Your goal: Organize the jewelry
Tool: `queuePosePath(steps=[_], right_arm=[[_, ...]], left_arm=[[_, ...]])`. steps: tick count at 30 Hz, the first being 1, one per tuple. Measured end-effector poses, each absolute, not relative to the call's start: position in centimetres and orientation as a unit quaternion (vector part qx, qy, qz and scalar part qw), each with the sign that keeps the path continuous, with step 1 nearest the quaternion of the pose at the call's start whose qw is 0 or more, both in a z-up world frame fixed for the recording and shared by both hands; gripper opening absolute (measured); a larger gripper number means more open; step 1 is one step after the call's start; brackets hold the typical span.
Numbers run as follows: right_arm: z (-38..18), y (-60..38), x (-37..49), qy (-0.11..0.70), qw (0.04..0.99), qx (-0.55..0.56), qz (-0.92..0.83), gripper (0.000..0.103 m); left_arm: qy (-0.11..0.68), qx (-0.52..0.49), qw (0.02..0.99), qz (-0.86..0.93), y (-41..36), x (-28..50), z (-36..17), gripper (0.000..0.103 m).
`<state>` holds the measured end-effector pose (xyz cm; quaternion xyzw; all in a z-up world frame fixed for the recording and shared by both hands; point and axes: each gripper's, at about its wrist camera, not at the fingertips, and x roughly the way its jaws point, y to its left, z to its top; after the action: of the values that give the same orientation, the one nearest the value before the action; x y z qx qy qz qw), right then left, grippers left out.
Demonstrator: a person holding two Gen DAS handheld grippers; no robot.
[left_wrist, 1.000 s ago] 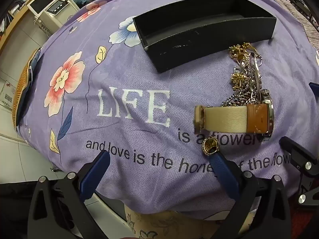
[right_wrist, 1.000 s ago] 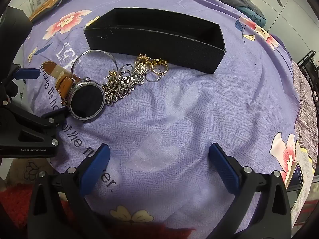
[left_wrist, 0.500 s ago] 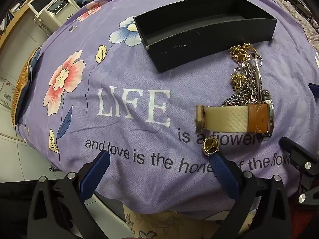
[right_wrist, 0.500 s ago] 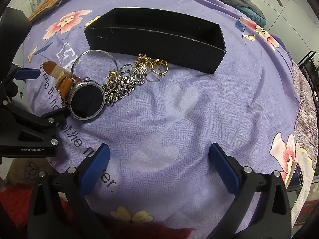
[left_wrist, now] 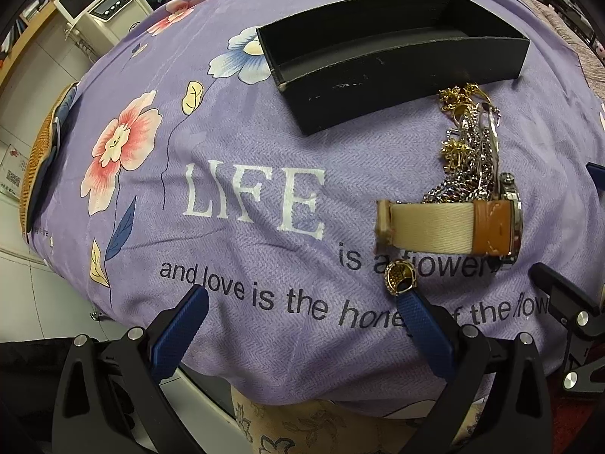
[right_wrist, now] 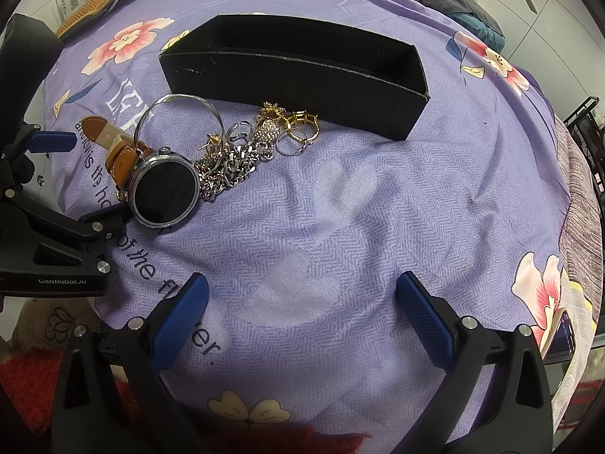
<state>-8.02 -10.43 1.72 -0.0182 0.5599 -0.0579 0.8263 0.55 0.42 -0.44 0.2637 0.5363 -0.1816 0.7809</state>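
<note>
nothing moved since earlier, left hand-held gripper (left_wrist: 302, 300) and right hand-held gripper (right_wrist: 302, 285) both wide open, empty, watch (right_wrist: 164, 193) untouched

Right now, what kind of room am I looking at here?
Probably a bedroom or other lived-in home room. A purple floral sheet printed with "LIFE is a flower" covers the work surface, bundled clothing is heaped behind it, and a white appliance stands on a tiled floor.

Box (right_wrist: 295, 87) on cloth (right_wrist: 359, 208); jewelry heap (right_wrist: 245, 147) just before it; watch (right_wrist: 162, 189) at heap's left end.
</note>
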Motion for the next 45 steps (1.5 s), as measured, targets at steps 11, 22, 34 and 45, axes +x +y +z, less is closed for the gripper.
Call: queuePosePath(steps=[11, 22, 34, 45], right_arm=[[1.72, -10.43, -8.02, 0.560, 0.826, -0.018, -0.058, 0.098], [1.73, -10.43, -8.02, 0.560, 0.826, -0.018, -0.058, 0.098], [1.73, -10.43, -8.02, 0.560, 0.826, -0.018, -0.058, 0.098], [1.72, -10.43, -8.01, 0.559, 0.827, -0.018, -0.057, 0.098]], left_arm=[[0.534, 0.264, 0.782, -0.182, 0.33, 0.18, -0.25, 0.099], [0.531, 0.266, 0.783, -0.183, 0.26, -0.02, -0.03, 0.099], [0.532, 0.263, 0.784, -0.182, 0.39, -0.10, -0.01, 0.099], [0.536, 0.252, 0.785, -0.184, 0.96, 0.37, -0.01, 0.099]])
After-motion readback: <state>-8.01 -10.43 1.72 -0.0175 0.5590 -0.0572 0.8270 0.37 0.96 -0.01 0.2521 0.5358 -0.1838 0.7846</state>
